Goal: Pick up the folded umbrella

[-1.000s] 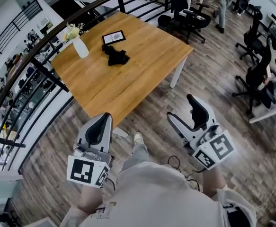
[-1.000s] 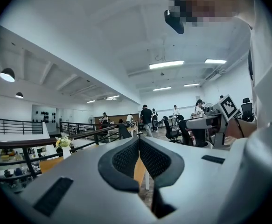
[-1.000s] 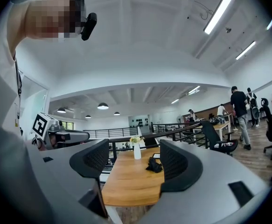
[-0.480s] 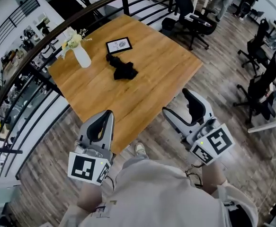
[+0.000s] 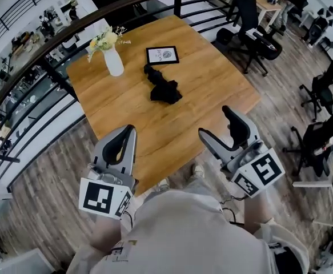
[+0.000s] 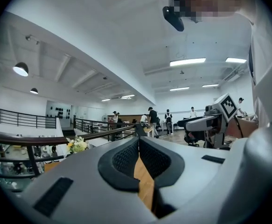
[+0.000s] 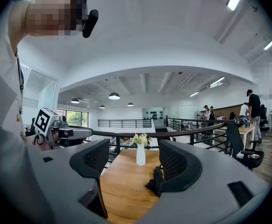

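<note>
Folded umbrella (image 5: 163, 88): right of vase (image 5: 114, 61), long axis pointing toward right gripper (image 5: 217, 124), which is wide open and empty; left gripper (image 5: 127, 135) closed, empty; both well short of it

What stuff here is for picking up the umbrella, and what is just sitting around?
For the job:
folded umbrella
right gripper, open
left gripper, shut

Just lying about:
vase of flowers
framed card

smooth wooden table (image 5: 212, 84), matt black cloth umbrella (image 5: 165, 89), glossy white vase (image 5: 114, 65), wood-grain plank floor (image 5: 52, 176)
</note>
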Demonstrator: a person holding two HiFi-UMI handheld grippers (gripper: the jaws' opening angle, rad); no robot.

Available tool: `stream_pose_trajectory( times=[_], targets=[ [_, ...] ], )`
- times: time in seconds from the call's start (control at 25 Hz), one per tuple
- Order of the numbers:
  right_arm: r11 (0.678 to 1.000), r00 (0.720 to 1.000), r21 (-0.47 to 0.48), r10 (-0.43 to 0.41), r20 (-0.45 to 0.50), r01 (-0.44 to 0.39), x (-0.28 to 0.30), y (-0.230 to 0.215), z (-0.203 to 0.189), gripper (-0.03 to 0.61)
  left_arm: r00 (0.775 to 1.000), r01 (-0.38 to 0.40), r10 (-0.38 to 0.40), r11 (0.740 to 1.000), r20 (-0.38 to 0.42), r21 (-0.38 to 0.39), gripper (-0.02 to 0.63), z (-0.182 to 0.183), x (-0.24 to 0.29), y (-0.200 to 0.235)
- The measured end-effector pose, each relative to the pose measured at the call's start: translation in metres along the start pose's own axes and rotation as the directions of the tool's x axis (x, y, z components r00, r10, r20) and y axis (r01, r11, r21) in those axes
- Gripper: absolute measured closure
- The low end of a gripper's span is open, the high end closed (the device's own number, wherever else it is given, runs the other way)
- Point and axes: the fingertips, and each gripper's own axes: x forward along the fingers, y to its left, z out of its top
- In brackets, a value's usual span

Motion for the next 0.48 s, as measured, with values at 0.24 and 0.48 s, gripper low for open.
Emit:
stream_pose_trajectory(
  times=[0.24, 0.48],
  targets=[
    [0.990, 0.990, -0.016, 0.141, -0.020, -0.141, 0.065, -0.050, -0.018, 0.230, 0.986, -0.152, 0.154, 0.988, -0.060, 0.037, 0.592, -0.022, 0.042, 0.028],
    [0.959, 0.958, 0.004, 0.285, -0.029, -0.285, 0.118, -0.106, -0.020, 0.230, 0.943, -0.314, 0.317, 0.948, -0.101, 0.046, 0.592, -0.023, 0.079, 0.035]
  ],
)
